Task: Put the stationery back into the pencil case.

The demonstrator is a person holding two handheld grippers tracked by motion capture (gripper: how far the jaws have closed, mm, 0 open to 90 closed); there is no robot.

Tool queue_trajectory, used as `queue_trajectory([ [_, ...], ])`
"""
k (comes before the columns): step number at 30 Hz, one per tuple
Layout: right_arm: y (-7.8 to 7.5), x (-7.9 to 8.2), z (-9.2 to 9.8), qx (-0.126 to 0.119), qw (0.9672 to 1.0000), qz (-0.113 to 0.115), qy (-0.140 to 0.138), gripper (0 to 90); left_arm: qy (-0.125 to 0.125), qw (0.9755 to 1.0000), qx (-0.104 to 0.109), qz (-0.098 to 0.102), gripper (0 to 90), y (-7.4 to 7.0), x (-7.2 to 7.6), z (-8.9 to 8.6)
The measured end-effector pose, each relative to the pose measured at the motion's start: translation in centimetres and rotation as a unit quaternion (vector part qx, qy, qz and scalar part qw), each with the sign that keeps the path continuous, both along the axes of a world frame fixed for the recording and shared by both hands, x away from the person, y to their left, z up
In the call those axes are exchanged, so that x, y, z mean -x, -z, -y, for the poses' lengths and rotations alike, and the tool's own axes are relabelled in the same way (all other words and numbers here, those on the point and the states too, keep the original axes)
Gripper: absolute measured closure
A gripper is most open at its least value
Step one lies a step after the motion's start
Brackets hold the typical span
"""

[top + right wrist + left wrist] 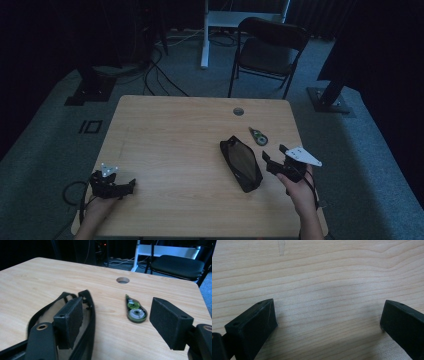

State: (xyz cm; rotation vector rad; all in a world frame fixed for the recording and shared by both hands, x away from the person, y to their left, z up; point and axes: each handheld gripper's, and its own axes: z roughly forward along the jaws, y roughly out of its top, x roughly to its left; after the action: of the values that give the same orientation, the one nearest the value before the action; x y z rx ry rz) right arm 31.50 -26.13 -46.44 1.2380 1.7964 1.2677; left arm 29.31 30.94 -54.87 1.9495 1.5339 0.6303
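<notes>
Right gripper (117,322) fingers stand apart, empty, correction tape (135,309) ahead between them, pouch (241,163) beside; left gripper (328,322) fingers spread over bare worktop (324,270), idle.

Light wood table (175,145) w/ round cable hole (238,111) near far edge. On it: black mesh pouch (241,163), right of centre, lying open; green correction-tape dispenser (258,136) just beyond it, apart. Rest of top was bare wood grain.

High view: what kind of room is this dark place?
Probably a recording studio or lab: black curtains hang around a wooden table, cables trail over grey carpet, and a folding chair stands behind.
</notes>
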Motion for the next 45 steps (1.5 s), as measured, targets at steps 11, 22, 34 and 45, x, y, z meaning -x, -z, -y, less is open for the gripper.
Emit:
queue_trajectory([
  [11, 1.1, -3.2, 0.9, 0.008, 0.9999, -0.014, 0.002, 23.5, -0.001, 1.0, 0.001, 0.0, 0.6, 0.0, 0.0, 0.0],
  [22, 2.4, -6.5, 0.8, 0.01, 0.999, -0.044, -0.008, 16.6, -0.001, 1.0, 0.001, 0.0, 0.6, 0.0, 0.0, 0.0],
  [34, 3.8, -9.7, 0.7, 0.014, 0.9975, -0.069, -0.003, 14.3, 0.0, 1.0, 0.0, 0.0, 0.6, 0.0, 0.0, 0.0],
  [45, 4.6, -12.1, 0.7, 0.02, 0.9962, -0.085, 0.008, 14.5, -0.001, 1.0, 0.0, 0.0, 0.6, 0.0, 0.0, 0.0],
])
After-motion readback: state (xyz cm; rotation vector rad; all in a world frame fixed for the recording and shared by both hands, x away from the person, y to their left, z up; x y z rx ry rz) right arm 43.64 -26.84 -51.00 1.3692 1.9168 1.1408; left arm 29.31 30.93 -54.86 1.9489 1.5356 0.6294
